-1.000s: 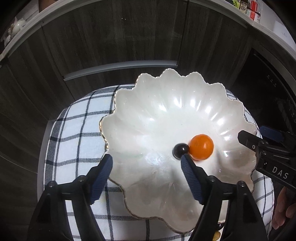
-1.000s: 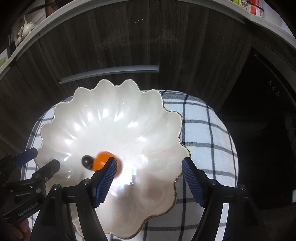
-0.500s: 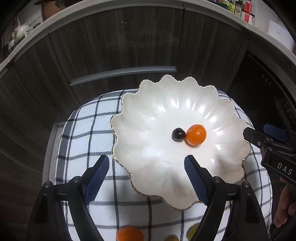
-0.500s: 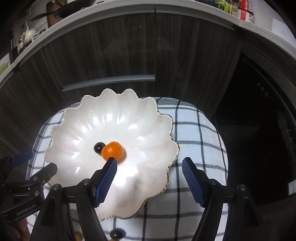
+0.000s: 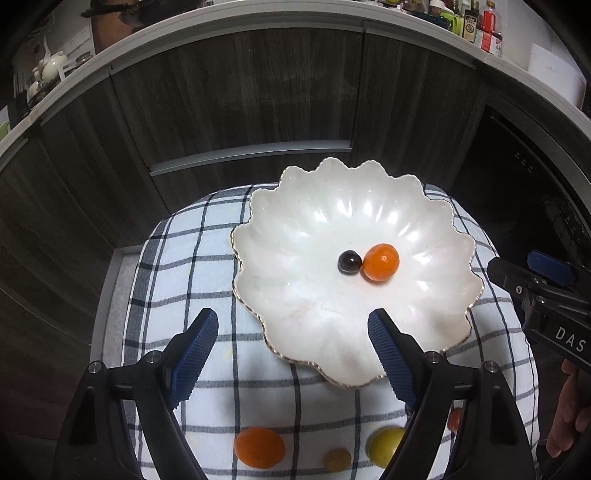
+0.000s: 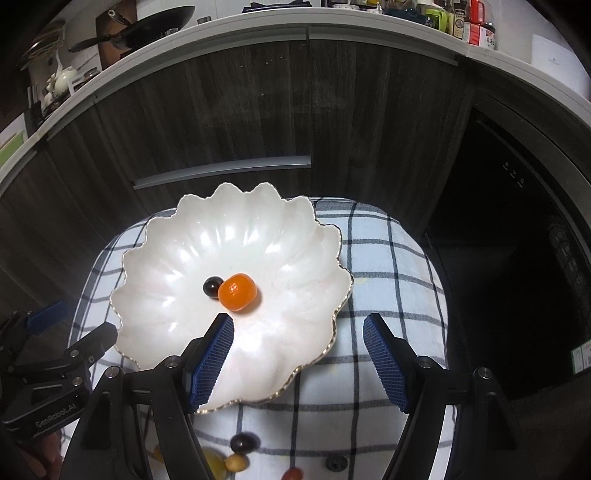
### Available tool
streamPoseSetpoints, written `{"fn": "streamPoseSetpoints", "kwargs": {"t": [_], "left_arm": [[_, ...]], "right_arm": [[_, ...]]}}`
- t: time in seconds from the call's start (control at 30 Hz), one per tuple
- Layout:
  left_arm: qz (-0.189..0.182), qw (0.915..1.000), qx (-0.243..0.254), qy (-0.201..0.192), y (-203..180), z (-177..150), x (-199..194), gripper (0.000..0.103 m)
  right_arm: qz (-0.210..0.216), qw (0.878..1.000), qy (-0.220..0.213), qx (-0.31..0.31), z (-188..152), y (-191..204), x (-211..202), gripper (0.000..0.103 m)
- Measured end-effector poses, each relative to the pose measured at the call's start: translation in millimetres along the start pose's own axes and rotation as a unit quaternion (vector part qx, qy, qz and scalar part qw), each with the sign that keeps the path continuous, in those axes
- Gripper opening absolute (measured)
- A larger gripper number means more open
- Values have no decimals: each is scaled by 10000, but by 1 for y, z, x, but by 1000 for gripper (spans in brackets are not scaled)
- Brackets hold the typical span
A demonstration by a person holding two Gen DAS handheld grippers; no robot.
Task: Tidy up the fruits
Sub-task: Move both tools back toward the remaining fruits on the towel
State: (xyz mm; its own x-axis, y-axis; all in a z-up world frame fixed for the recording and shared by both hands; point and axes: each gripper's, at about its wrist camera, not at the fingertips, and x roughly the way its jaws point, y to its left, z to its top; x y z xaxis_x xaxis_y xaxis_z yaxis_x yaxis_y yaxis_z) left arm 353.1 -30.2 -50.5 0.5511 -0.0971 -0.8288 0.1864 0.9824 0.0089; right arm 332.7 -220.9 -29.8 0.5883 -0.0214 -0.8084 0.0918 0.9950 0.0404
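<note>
White lettering reads "DAS" on the black body of the right gripper where it enters the left wrist view, and "GenRobot.AI" on the body of the left gripper at the lower left of the right wrist view; the labels on the bottles along the grey countertop are too small to read.

The left gripper stands with its blue ribbed pads wide apart and nothing between them, over the blue-and-white checked cloth. The right gripper's blue pads are likewise spread and empty.

A small round orange fruit and a dark, glossy grape-like fruit lie touching each other at the middle of the white scalloped, gold-rimmed dish, beyond the fingertips of both grippers. Below the dish, near the lower edge, loose fruit lies on the cloth: another orange fruit, a small tan one, a yellow-green one partly behind the left gripper's finger, and a second dark fruit
</note>
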Motion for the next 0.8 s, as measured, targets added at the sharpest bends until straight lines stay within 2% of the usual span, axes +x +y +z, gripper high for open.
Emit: {"fn": "streamPoseSetpoints", "kwargs": {"t": [0.4,0.8], "left_arm": [[-91,9998,131,-108,-18,-24,-21,83],[-332,9991,280,13,-39,-54,-23,83]], "right_arm": [[52,10000,-28,78,-24,-10,-20,74],[-14,10000,-27,30,-50,-21,-35,74]]}}
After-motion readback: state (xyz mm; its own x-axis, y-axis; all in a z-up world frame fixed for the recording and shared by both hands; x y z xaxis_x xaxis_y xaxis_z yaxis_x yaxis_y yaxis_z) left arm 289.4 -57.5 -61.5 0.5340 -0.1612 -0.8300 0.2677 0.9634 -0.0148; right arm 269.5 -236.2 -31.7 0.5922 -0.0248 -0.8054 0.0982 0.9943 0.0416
